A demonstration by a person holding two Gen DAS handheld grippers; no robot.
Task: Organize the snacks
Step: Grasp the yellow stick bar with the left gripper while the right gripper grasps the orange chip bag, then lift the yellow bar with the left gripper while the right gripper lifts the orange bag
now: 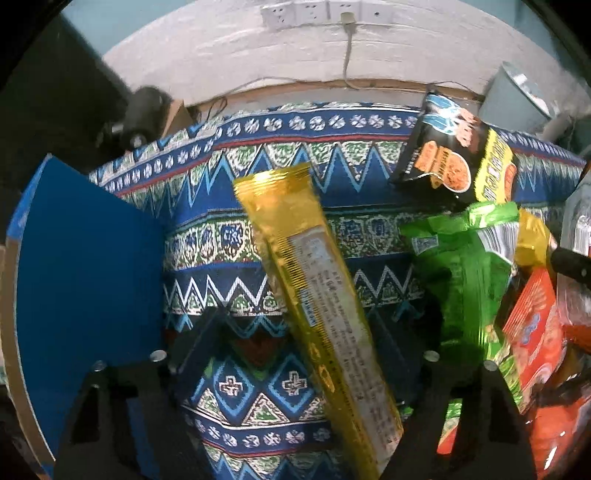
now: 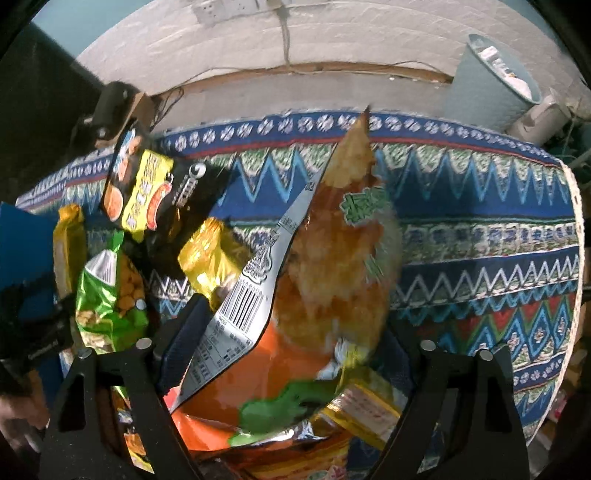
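Two grippers, both busy. The left gripper (image 1: 295, 325) has its jaws clamped on a long gold snack stick pack (image 1: 314, 288), tilted up over the patterned tablecloth (image 1: 229, 236). The right gripper (image 2: 291, 332) pinches an orange chip bag (image 2: 332, 266), lifted above the snack pile. Just past that sit a green peanut bag (image 2: 110, 295) and a black-and-yellow packet (image 2: 147, 192). A blue box (image 1: 85, 288) stands off to the left, and a pale bin (image 2: 491, 81) is back by the wall.

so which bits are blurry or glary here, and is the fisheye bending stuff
Left wrist: gold pack glares, print soft; wall sockets curve with the fisheye. Right wrist: orange bag smeared by motion blur, barcode still sharp; tablecloth edge bows strongly.
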